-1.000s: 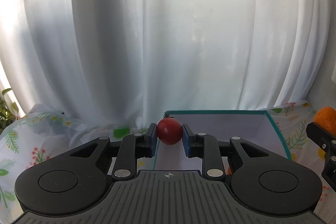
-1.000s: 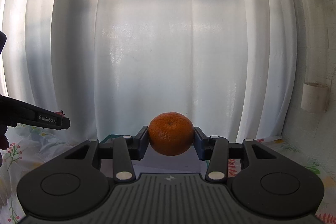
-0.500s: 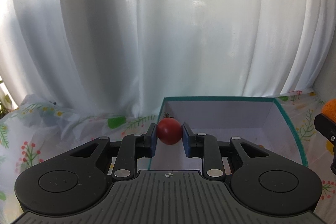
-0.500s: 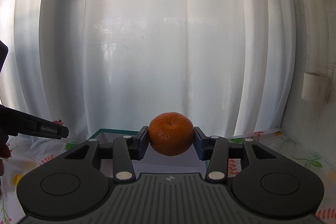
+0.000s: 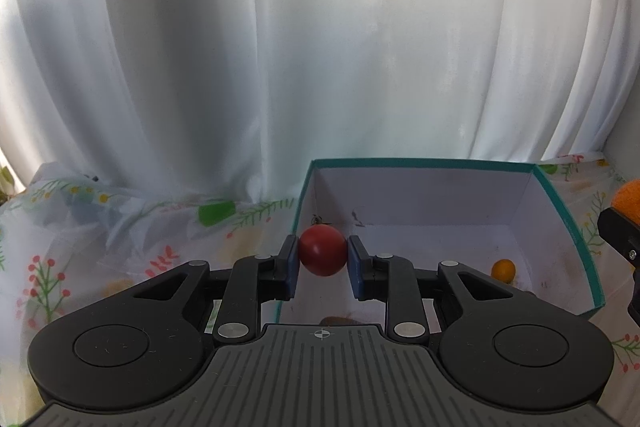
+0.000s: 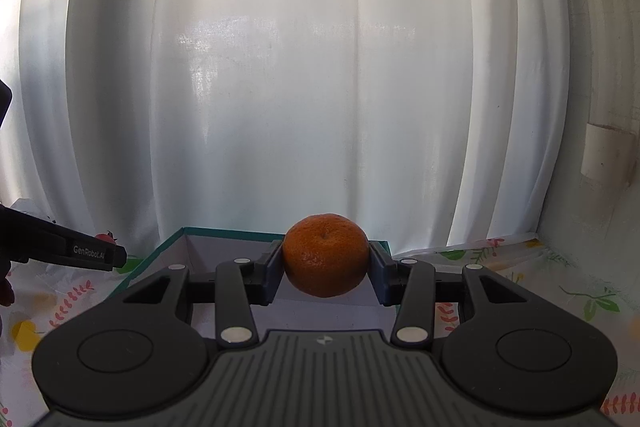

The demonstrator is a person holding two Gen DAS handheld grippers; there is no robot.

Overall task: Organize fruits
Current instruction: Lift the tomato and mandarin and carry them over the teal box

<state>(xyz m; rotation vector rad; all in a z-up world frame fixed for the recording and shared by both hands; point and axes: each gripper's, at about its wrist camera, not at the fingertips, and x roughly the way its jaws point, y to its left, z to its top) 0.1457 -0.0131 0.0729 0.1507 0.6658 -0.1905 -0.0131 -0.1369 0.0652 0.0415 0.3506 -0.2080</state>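
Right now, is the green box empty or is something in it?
Not empty. The box has no lid, and a small orange-yellow fruit sits on its white floor. The near part is hidden.

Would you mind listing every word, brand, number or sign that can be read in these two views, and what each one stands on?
"GenRobot.AI": white lettering on the side of the left gripper's finger, seen at the left edge of the right wrist view.
A small crosshair mark on the left gripper body: a sign, no text.
A small pale emblem on the right gripper body: too small to read.
Nothing else carries text.
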